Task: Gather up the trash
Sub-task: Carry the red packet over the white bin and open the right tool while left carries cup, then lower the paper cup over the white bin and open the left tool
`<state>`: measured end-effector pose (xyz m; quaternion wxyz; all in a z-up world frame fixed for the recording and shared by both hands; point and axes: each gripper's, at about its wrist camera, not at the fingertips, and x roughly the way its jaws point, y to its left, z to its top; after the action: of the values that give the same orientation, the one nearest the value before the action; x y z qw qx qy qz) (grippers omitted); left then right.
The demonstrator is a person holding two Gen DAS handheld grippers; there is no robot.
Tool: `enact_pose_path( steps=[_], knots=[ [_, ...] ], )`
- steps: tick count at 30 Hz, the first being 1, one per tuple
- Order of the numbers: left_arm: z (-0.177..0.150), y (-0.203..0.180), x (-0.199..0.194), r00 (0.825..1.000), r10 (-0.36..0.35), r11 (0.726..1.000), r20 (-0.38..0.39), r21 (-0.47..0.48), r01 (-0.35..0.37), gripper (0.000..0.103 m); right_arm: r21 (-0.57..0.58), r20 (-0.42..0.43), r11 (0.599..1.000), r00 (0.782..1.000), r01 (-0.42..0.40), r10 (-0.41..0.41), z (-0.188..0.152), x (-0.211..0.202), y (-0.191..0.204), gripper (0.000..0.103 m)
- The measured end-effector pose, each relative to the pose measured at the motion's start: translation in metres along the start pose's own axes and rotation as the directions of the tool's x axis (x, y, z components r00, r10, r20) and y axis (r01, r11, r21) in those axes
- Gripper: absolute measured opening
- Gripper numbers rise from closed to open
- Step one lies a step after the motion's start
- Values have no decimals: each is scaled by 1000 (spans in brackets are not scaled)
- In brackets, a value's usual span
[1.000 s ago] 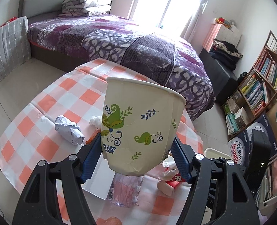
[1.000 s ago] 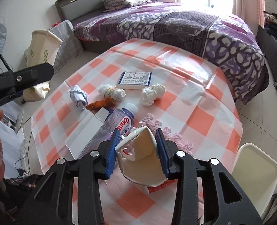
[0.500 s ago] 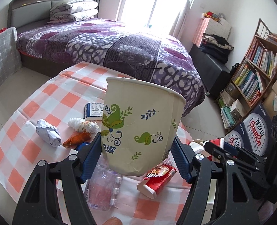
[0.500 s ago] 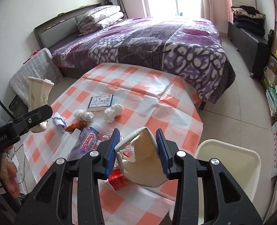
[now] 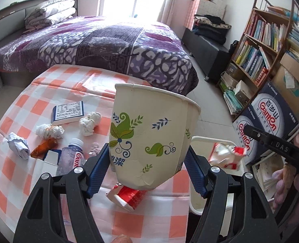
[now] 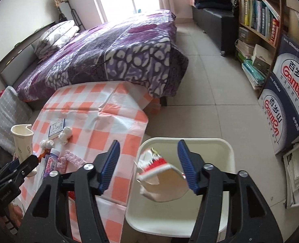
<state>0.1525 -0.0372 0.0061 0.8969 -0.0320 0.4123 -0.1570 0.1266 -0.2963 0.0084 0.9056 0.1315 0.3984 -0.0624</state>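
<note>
My left gripper (image 5: 147,174) is shut on a cream paper cup with green leaf prints (image 5: 149,137), held upright above the checked table (image 5: 24,121); the cup also shows in the right wrist view (image 6: 22,139). My right gripper (image 6: 148,165) is open above the white trash bin (image 6: 228,151). A crumpled red-and-white carton (image 6: 159,174) is loose between its fingers, blurred, over the bin's mouth; it also shows in the left wrist view (image 5: 226,156). On the table lie paper balls (image 5: 88,121), a grey wad (image 5: 18,147), a bottle (image 5: 72,160) and a red carton (image 5: 129,196).
A small blue-and-white box (image 5: 68,112) and an orange wrapper (image 5: 45,146) lie on the table. A bed with a purple cover (image 6: 109,56) stands behind it. A bookshelf (image 6: 258,16) and stacked Ganten boxes (image 6: 289,93) line the right wall beside the bin.
My right gripper swung right from over the table to above the bin and opened, letting go of the crumpled carton. My left gripper kept hold of the cup.
</note>
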Motion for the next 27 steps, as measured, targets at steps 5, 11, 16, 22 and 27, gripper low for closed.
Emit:
enact_pose_path(
  steps=[5, 11, 16, 22, 27],
  knots=[
    [-4, -27, 19, 999, -40, 999, -38, 25, 41, 69, 62, 33, 997, 998, 55, -57, 5, -9, -31, 86],
    [-10, -66, 38, 994, -84, 993, -72, 78, 90, 69, 136, 61, 987, 994, 80, -89, 10, -18, -62, 90],
    [-17, -96, 52, 988, -110, 985, -110, 120, 123, 70, 182, 86, 979, 991, 86, -103, 12, -26, -80, 92],
    [-26, -128, 64, 980, -137, 973, -144, 168, 161, 70, 225, 110, 968, 984, 109, -137, 11, -33, -95, 95],
    [-31, -148, 70, 974, -155, 962, -163, 198, 186, 71, 263, 131, 958, 980, 113, -152, 12, -40, -105, 95]
  ],
)
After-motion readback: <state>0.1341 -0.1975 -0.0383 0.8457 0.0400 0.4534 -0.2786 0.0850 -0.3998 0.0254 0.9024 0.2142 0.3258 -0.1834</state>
